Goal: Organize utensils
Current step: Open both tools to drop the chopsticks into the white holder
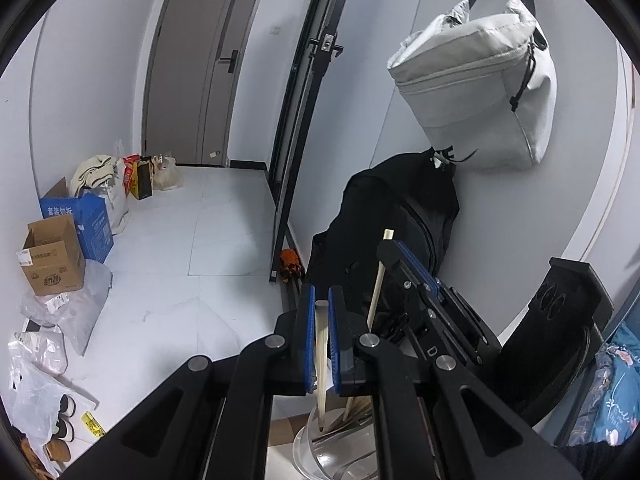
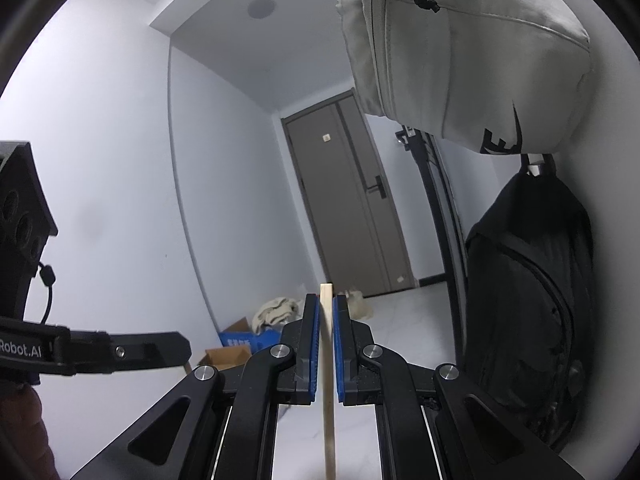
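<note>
1. Count: two tools, each pinching one pale wooden chopstick. Further sticks stand in one clear holder [image 1: 320,446]; their number cannot be told.
2. Landmark: the clear holder, at the bottom edge of the left wrist view. Its rim is round and see-through. Inside it lean several pale sticks, fanned toward the right.
3. Left tool [image 1: 322,300]: blue pads pressed together on the left chopstick [image 1: 321,344], directly above the holder. The stick's long axis runs near upright; its dark lower tip reaches down inside the holder, its blunt top shows between the pads.
4. Right tool [image 1: 390,246]: above and right of the holder, pads closed on the right chopstick [image 1: 377,284].
5. Right wrist view: right tool [image 2: 326,302] grips the same stick [image 2: 328,392], upright, its square top just above the fingertips, its lower end leaving the picture at the bottom.
6. Whether the right chopstick's lower end enters the holder cannot be told.
7. Beyond the holder: one black backpack [image 1: 404,208] and one grey bag [image 1: 476,88] hang on the wall.
</note>
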Motion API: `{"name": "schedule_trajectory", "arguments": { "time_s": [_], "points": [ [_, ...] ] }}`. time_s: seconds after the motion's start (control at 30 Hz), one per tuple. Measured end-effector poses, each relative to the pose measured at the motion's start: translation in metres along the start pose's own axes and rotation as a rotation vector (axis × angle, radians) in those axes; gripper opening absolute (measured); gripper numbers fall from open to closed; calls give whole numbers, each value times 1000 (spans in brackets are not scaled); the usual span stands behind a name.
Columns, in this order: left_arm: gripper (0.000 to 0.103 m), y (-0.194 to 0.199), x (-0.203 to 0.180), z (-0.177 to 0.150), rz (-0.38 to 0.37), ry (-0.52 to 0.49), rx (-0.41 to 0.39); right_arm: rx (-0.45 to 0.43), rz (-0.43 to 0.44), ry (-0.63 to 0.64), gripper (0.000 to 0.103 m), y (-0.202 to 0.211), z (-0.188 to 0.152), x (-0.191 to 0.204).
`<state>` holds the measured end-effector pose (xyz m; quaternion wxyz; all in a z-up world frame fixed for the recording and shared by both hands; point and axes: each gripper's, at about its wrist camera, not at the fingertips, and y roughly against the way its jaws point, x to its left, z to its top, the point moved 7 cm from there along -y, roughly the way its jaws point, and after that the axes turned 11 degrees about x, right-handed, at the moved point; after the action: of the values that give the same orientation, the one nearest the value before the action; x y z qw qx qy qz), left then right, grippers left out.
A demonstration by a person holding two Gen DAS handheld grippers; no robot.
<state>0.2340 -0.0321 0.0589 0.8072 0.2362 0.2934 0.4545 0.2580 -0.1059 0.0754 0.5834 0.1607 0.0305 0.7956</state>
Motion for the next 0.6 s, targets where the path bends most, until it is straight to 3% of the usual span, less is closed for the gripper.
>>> {"name": "schedule_trajectory", "arguments": {
  "time_s": [0.33,0.6],
  "points": [
    [2,-14,-8,-17,-11,-29,57,24,17,48,6,16,-8,0],
    [2,-16,-7,-25,-48,-2,80,103,55,17,6,34,-23,-15]
  ]
}}
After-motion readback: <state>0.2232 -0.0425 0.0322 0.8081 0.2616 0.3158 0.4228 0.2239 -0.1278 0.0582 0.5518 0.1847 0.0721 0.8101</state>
